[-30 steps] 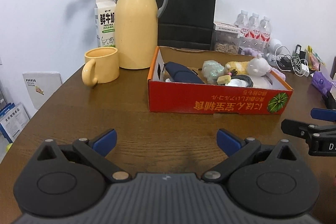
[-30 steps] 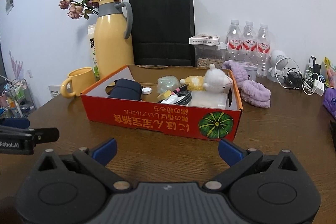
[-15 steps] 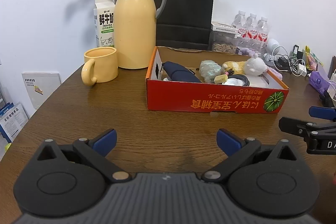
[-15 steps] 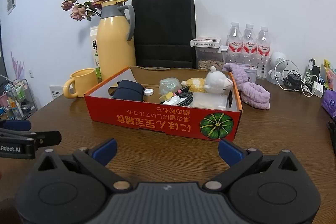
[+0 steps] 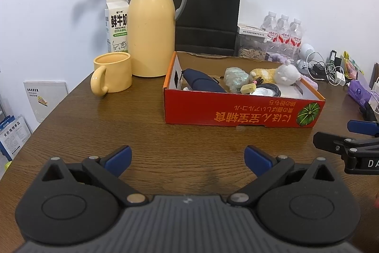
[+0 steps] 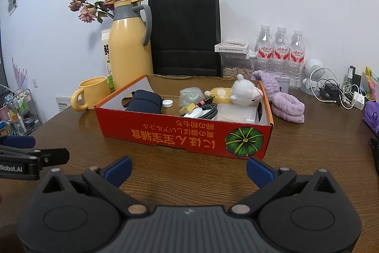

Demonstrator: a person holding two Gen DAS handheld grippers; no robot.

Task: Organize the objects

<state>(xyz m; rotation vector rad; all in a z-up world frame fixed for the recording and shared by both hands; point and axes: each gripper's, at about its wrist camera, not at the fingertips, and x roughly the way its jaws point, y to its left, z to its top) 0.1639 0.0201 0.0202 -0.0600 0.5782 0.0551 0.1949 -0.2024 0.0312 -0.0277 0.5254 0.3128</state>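
Red cardboard box (image 6: 184, 134) on wooden table (image 5: 118, 129), left gripper (image 5: 188, 155) and right gripper (image 6: 188, 167) fingers spread wide, holding nothing

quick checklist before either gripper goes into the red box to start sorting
1. Left gripper open and empty: ok.
2. Right gripper open and empty: ok.
3. Bare table between both grippers and the red box: ok.
4. Box top open, contents reachable from above: ok; navy pouch, plush toy and coiled cable are visible.
5. Items free of each other: cannot tell; the cable sits packed among small pieces.
6. Yellow mug and thermos clear of the box: ok, they stand to its left.
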